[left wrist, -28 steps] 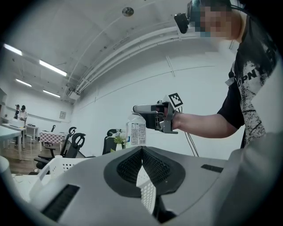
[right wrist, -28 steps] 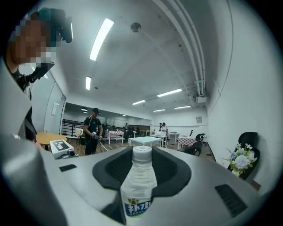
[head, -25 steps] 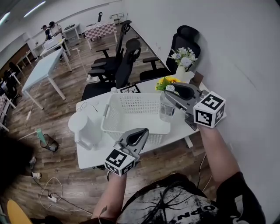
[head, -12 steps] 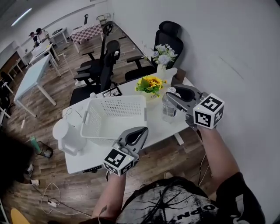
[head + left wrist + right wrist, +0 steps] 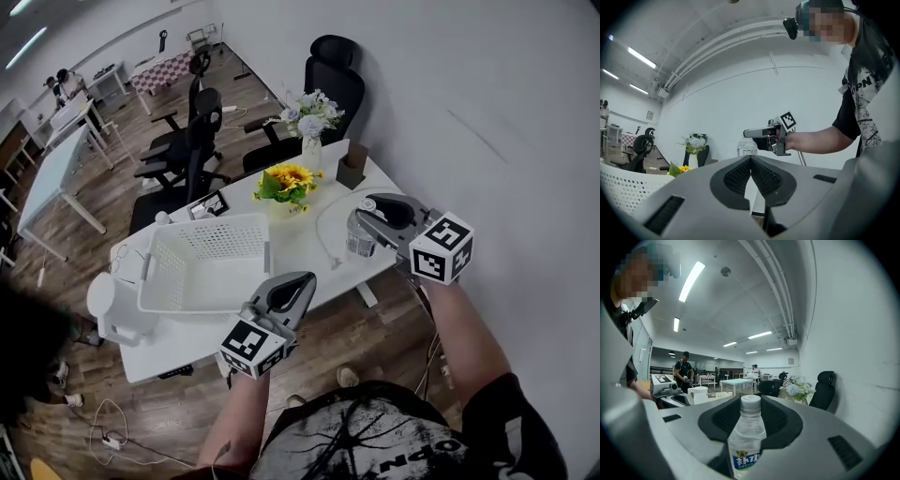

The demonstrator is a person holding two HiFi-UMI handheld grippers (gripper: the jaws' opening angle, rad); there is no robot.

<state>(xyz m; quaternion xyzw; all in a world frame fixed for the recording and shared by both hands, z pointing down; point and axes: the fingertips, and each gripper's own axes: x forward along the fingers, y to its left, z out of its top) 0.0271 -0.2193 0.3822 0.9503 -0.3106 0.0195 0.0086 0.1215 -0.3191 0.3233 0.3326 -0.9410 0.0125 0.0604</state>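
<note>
A clear water bottle (image 5: 359, 234) with a white cap and blue label hangs upright in the air, with my right gripper (image 5: 364, 216) shut on it. In the head view it shows over the right end of the white table (image 5: 309, 258). The right gripper view has the bottle (image 5: 747, 439) between the jaws of the right gripper (image 5: 751, 404). My left gripper (image 5: 296, 283) is held nearer the person, over the table's front edge, shut with nothing in it. In the left gripper view the left gripper (image 5: 750, 158) has its pads pressed together, and the bottle (image 5: 747, 146) shows beyond.
On the table are a white basket (image 5: 206, 272), a white jug (image 5: 108, 305), sunflowers (image 5: 286, 178), a vase of pale flowers (image 5: 307, 117), a brown box (image 5: 353, 172) and a thin cable (image 5: 323, 234). Black office chairs (image 5: 333, 70) stand behind it. A white wall runs along the right.
The table, basket and flowers have slid left and down in the head view. The bottle, earlier over the basket's right edge, now shows over the table's right end. Both grippers keep their pose.
</note>
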